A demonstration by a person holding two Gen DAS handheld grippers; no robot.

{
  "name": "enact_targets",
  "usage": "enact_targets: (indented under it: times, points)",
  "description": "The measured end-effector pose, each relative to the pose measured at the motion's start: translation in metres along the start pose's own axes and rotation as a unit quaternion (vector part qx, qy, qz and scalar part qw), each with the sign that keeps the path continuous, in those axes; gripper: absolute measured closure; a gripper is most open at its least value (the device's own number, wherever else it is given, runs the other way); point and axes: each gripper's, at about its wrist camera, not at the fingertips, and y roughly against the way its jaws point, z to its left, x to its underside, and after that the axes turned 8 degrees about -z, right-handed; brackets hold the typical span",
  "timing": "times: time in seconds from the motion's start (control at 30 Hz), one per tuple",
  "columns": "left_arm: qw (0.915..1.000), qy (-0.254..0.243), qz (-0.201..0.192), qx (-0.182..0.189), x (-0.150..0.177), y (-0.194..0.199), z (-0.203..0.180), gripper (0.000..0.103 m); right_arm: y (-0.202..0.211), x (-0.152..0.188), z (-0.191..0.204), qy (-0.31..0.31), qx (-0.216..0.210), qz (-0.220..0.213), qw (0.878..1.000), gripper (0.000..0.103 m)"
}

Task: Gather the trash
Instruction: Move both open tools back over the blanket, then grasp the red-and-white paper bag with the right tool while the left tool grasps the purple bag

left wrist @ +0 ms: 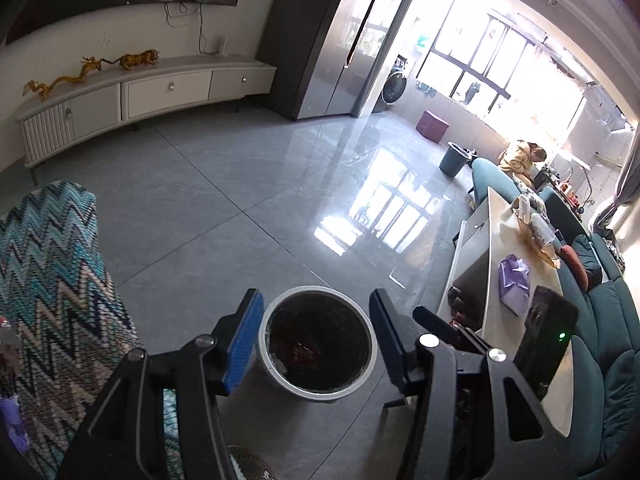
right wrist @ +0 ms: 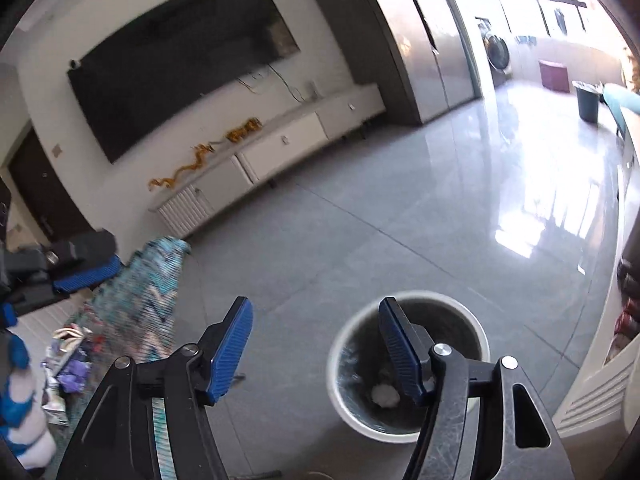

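Blue ribbed pads of the left claw stand wide apart with nothing between them, framing a round trash bin on the grey tiled floor below. That bin has a white rim and a dark liner, with something reddish-brown lying at its bottom. To the left hangs a zigzag-patterned throw in teal and beige. On the right runs a pale worktop, carrying a crumpled purple wrapper near its middle and a clear bag of snacks further along; a teal sofa lies just beyond it.

From the right wrist view, the right claw is likewise spread wide and empty, its right pad overlapping the same trash bin, where a white crumpled wad rests on the liner. The left claw shows at the far left edge, blurred. Below it sits a heap of purple and white wrappers beside the zigzag throw.

Against the far wall stand a low white TV cabinet with golden figurines on top, and a large dark screen above. A second, dark bin stands well apart, near the bright windows.
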Motion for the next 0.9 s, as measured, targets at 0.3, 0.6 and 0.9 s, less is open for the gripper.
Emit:
enact_targets:
  times: [0.3, 0.6, 0.9]
  points:
    - [0.9954, -0.011, -0.082, -0.047, -0.005, 0.128, 0.048, 0.050, 0.051, -0.031, 0.115, 0.067, -0.076, -0.057, 0.993, 0.039]
    - [0.9821, 0.019, -0.142, -0.122, 0.013, 0.229, 0.137, 0.036, 0.050, -0.028, 0.207, 0.126, -0.123, -0.048, 0.983, 0.039]
    - [0.9619, 0.080, -0.159, -0.207, 0.048, 0.294, 0.251, 0.035, 0.018, -0.003, 0.289, 0.175, -0.175, -0.003, 0.969, 0.037]
